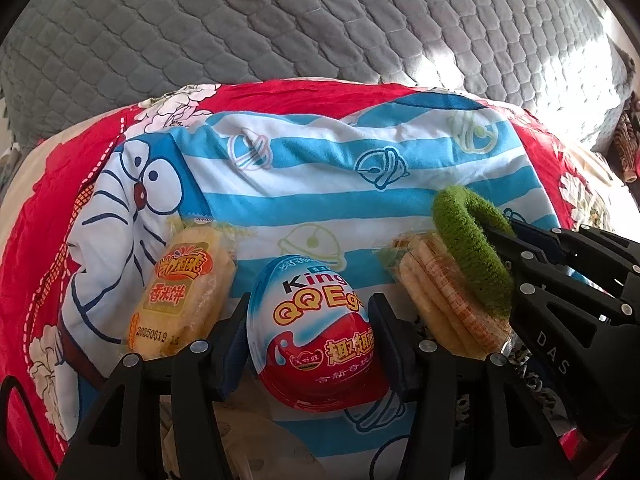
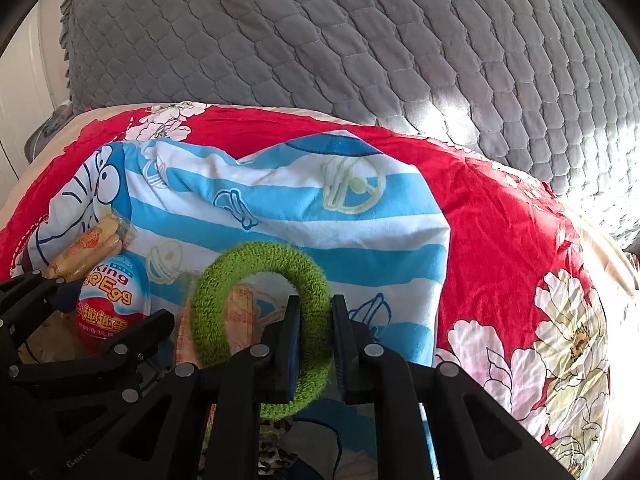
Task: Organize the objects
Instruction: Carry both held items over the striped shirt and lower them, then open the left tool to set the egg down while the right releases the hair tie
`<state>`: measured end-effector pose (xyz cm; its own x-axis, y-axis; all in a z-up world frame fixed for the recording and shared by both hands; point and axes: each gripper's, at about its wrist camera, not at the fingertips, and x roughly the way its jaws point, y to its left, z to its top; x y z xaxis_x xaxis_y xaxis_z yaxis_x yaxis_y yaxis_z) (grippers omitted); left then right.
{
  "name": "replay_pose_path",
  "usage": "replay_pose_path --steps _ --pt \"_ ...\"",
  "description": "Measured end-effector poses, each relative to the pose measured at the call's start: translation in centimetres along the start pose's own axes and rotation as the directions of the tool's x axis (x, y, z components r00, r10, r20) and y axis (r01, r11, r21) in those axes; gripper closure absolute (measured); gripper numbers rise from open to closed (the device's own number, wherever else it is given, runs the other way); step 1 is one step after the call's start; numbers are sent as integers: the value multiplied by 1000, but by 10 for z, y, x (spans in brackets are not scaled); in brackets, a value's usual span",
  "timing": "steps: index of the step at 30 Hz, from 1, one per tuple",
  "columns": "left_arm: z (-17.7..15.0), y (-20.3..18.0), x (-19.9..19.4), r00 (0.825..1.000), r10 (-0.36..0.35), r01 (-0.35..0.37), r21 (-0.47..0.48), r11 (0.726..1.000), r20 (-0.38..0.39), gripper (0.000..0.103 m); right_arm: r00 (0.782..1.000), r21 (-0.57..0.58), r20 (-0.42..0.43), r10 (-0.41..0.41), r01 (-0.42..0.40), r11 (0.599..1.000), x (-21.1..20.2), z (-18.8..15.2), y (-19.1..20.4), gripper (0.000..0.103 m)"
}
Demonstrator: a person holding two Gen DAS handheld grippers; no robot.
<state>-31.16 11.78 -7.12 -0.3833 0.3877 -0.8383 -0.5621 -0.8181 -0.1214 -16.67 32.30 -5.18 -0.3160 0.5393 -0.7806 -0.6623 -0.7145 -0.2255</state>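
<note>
- The left gripper (image 1: 310,320), at the lower middle of the left wrist view, is held about half open with a toy egg (image 1: 316,332) between its jaws. The pads look to be pressed against the egg's sides, so it's probably gripped, though real pressure can't be confirmed.
- The right gripper (image 2: 316,336), at the lower middle of the right wrist view, is clamped tight on one side of a fuzzy green hair tie (image 2: 256,280). One jaw is through the hole, the other outside.
- The hair tie is seen held up over a cracker packet (image 1: 444,296), just right of the egg in the left wrist view. Whether it's touching the packet can't be made out.
- A second cracker packet (image 1: 180,292) is lying just left of the egg, lower left of that frame.
- Everything is sitting on a blue striped cartoon cloth (image 1: 320,184) spread over a red floral blanket (image 1: 44,240), with a grey quilted cover (image 1: 280,20) filling the top of both frames.
- Step-wise, it looks like both items have been grabbed and are about to be carried off. No box or tray is seen, so the drop spot can't be told.
- Next move, as a guess: both should be lifted clear without the packets getting dragged, and the egg needs a steady squeeze since it's round and slick.
</note>
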Motion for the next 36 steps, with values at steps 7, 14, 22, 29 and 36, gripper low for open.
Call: replay_pose_path --steps 7,14,22,29,36 --pt "0 5 1 1000 -4 4 -15 1000 -1 39 1000 1 -5 -1 1 1000 1 -1 -1 88" --pt "0 6 1 1000 -5 5 -16 1000 2 36 1000 8 -9 0 0 1000 1 -1 -2 88" --pt "1 9 -1 1000 -5 5 -21 1000 2 35 1000 16 -17 -2 3 1000 1 -2 -3 86" --pt "3 12 -9 1000 -2 3 -28 1000 17 30 1000 35 -15 3 -3 999 -3 -2 -6 71" --pt "5 12 -17 1000 1 0 -21 1000 28 28 1000 31 5 2 -2 1000 -11 -1 -3 60"
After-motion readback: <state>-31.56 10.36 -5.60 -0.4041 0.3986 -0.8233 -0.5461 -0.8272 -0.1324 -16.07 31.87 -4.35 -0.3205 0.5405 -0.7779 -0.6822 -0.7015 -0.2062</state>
